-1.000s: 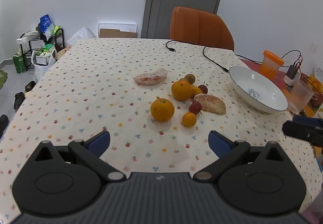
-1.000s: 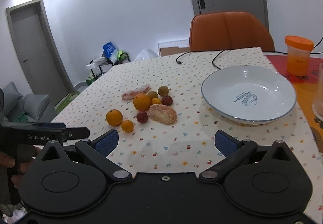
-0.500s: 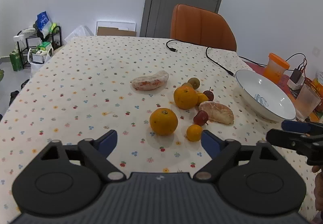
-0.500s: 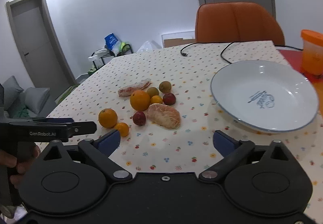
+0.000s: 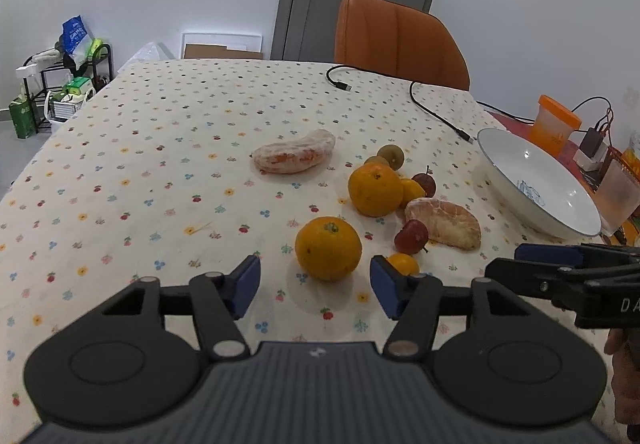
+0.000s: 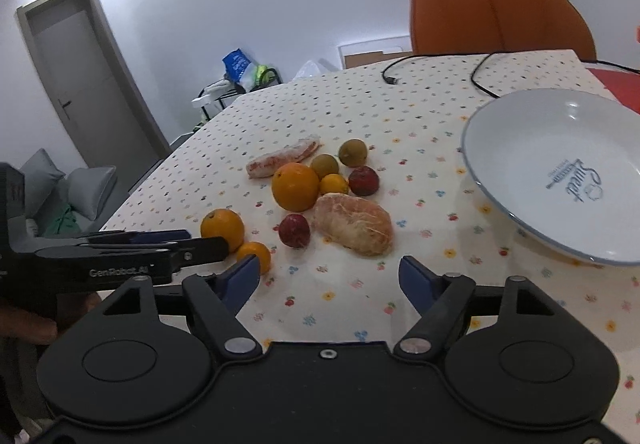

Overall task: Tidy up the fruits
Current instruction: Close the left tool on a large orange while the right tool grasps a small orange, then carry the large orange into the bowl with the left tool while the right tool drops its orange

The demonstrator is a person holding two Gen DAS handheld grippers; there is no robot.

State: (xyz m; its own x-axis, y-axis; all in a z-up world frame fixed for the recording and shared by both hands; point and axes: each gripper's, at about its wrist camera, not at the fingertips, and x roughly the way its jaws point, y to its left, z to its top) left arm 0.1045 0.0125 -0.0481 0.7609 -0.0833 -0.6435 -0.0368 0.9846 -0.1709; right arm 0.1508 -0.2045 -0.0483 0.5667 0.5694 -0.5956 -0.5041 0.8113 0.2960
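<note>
Left gripper (image 5: 315, 288), jaws open, is closing in on the round orange mandarin (image 5: 328, 248) at frame centre; right gripper (image 6: 328, 278) is waiting open, empty.

We lose the white enamel bowl (image 6: 552, 179) at the right edge; the small yellow citrus (image 5: 404, 264) hides partly behind a blue pad, and the bowl's print stays unreadable.
</note>
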